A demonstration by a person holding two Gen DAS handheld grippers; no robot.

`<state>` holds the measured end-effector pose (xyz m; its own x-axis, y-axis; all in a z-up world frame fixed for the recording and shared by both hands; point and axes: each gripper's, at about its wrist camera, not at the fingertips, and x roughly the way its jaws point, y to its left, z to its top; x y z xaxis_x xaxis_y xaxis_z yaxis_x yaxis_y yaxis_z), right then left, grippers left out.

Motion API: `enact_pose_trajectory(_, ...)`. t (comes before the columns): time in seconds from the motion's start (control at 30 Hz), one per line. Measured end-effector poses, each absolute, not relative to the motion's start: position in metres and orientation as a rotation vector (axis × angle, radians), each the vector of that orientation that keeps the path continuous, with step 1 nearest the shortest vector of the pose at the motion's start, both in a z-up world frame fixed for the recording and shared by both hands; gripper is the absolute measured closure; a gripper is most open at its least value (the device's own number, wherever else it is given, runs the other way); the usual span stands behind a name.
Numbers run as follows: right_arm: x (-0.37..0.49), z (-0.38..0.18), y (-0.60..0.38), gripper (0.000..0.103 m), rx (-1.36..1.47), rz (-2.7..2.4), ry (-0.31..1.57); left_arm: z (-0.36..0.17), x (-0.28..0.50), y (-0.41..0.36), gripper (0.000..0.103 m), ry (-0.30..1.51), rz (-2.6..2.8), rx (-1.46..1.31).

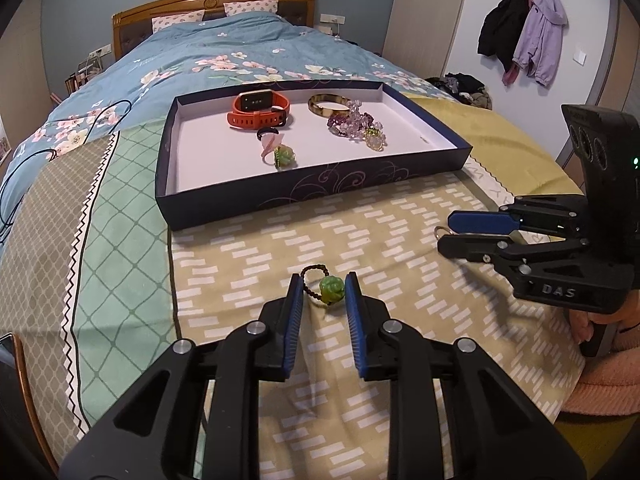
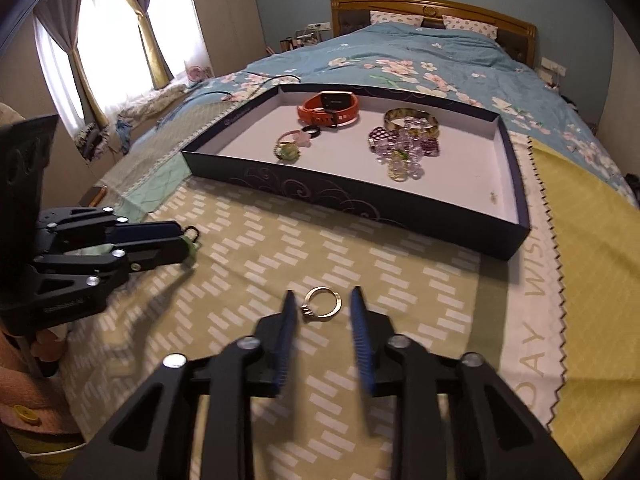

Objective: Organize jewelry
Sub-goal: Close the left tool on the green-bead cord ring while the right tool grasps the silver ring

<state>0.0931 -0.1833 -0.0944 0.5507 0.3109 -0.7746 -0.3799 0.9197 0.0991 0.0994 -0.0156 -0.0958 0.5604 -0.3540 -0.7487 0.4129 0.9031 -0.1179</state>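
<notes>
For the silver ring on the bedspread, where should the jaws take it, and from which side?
The silver ring lies flat, its small setting toward the left finger. Probably best to come steeply from above and pinch across the band's outer edge; the right gripper already straddles it, pads apparently not yet pressing.

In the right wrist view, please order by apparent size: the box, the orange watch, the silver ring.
1. box
2. orange watch
3. silver ring; it lies much nearer the camera than the watch, yet looks smaller.
</notes>
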Motion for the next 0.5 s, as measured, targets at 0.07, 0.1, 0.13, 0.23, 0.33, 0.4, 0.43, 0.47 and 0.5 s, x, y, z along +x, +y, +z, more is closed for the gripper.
enact_pose_trajectory(0.07,0.0934,-0.0945,-0.1841,0.084,-0.091,0.408,0.898,-0.0959,0.0997,-0.0147,0.081,0.864,-0.453,0.069)
enact_pose_trajectory(0.1,0.0931,-0.0944,-0.1836,0.084,-0.097,0.405,0.897,-0.0957,0.1001,-0.0146,0.081,0.864,-0.453,0.066)
enact_pose_trajectory(0.13,0.0929,-0.0942,-0.183,0.084,-0.103,0.403,0.895,-0.0955,0.1,-0.0144,0.081,0.862,-0.454,0.064)
enact_pose_trajectory(0.23,0.0923,-0.0935,-0.1843,0.085,-0.1,0.402,0.891,-0.0946,0.0992,-0.0138,0.081,0.859,-0.457,0.058)
enact_pose_trajectory(0.33,0.0912,-0.0922,-0.1844,0.096,-0.098,0.402,0.882,-0.0933,0.0979,-0.0146,0.081,0.852,-0.461,0.059)
enact_pose_trajectory(0.4,0.0898,-0.0903,-0.1854,0.1,-0.096,0.409,0.873,-0.0923,0.0979,-0.0151,0.081,0.848,-0.465,0.057)
enact_pose_trajectory(0.43,0.0892,-0.0894,-0.1855,0.1,-0.097,0.412,0.87,-0.0912,0.0981,-0.0153,0.081,0.844,-0.467,0.056)
enact_pose_trajectory(0.47,0.0889,-0.0891,-0.1856,0.1,-0.099,0.414,0.869,-0.0906,0.0981,-0.0154,0.081,0.842,-0.47,0.054)
enact_pose_trajectory(0.5,0.0893,-0.0898,-0.186,0.1,-0.099,0.412,0.873,-0.0903,0.0983,-0.0158,0.081,0.841,-0.472,0.053)
